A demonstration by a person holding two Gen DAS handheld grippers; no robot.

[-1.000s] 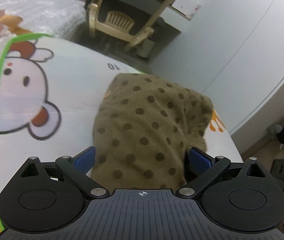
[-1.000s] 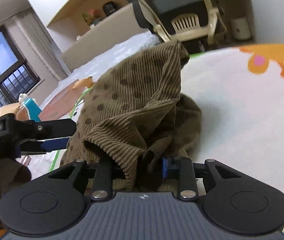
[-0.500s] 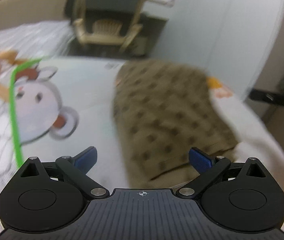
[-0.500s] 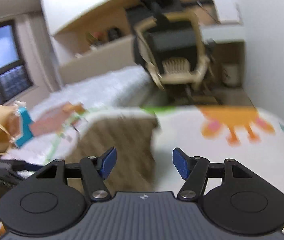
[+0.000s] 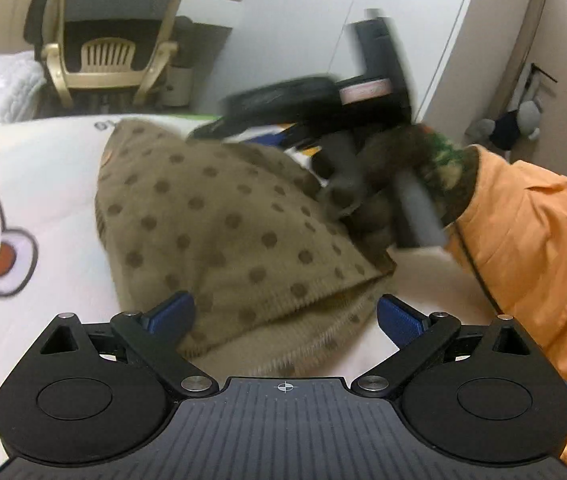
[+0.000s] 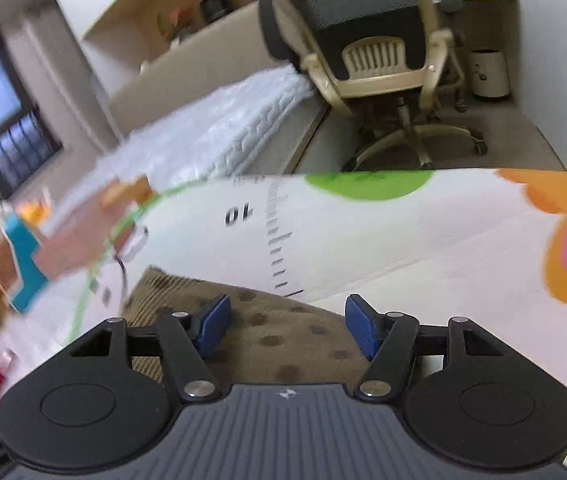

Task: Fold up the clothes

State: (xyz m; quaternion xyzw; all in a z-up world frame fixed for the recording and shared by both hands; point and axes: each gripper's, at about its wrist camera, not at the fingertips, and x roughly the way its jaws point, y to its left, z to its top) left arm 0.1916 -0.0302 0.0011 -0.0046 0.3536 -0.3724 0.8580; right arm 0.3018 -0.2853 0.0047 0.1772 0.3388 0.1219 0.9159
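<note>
Left wrist view gets the full picture: the brown dotted garment point(image 5: 219, 224) lies bunched on the white cartoon-print mat point(image 5: 43, 184), and the left gripper point(image 5: 285, 318) has its blue pads spread wide on either side of the ribbed hem, gripping nothing. You also see the other tool from outside here, blurry, held by a gloved hand point(image 5: 399, 184) with an orange sleeve point(image 5: 531, 232), sitting right over the far side of the garment. Right wrist view shows none of that hand stuff; it just looks down its own fingers, and the right gripper point(image 6: 287, 326) is spread apart too, with only a corner of the garment point(image 6: 275, 332) lying between and under the pads, not pinched. What that view adds is the ruler print and the "10" on the mat point(image 6: 363, 232), some blurry clutter off to the left, the quilted white bed, and the office chair point(image 6: 367, 48) behind. No containers that I can make out.
</note>
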